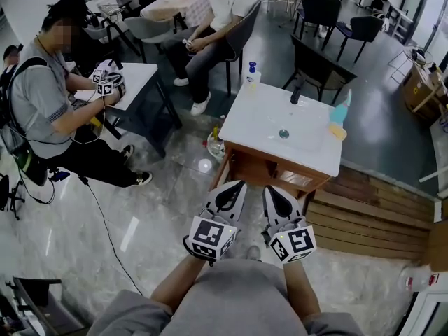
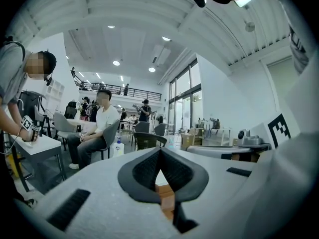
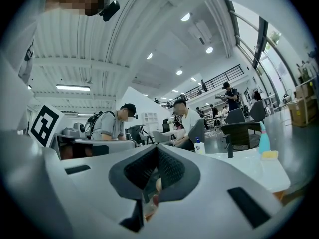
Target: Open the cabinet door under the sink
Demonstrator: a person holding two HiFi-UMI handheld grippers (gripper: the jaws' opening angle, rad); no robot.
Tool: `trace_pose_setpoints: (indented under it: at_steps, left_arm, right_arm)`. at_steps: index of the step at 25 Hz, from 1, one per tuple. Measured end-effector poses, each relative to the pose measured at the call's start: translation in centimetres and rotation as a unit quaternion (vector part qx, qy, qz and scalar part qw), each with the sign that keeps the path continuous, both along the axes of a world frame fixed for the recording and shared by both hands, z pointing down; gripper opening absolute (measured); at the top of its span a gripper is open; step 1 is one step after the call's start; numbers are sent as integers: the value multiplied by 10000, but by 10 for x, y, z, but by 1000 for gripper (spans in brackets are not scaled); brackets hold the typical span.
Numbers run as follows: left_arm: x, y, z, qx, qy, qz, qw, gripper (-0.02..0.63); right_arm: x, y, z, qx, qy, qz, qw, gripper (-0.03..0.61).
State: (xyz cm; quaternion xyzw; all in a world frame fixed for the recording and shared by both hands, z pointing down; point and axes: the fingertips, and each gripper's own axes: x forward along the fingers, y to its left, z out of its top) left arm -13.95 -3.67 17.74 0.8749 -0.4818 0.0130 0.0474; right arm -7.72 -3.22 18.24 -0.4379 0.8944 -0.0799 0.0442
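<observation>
Cabinet door (image 1: 276,176), rigid wood at frame centre, probably swings lightly from its free edge; left gripper (image 1: 235,187) and right gripper (image 1: 274,192) sit pressed together, empty.

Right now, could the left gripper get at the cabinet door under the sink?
Probably yes: the left gripper, jaws shut, points at the cabinet door with nothing between them. The jaws would need opening first.

The brown wooden cabinet door (image 1: 260,175) sits just below the frame's centre, under the white rectangular sink top (image 1: 252,121). It is seen steeply from above, and whether it is shut is unclear.
</observation>
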Motion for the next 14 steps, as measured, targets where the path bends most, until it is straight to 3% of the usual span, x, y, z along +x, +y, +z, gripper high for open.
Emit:
trace_pose_setpoints:
  at_steps: [14]
  left_arm:
    - [15,-6,-3,2,64,53,10000,6]
  right_arm:
    - [12,-7,1,19,46,-91,9999,8]
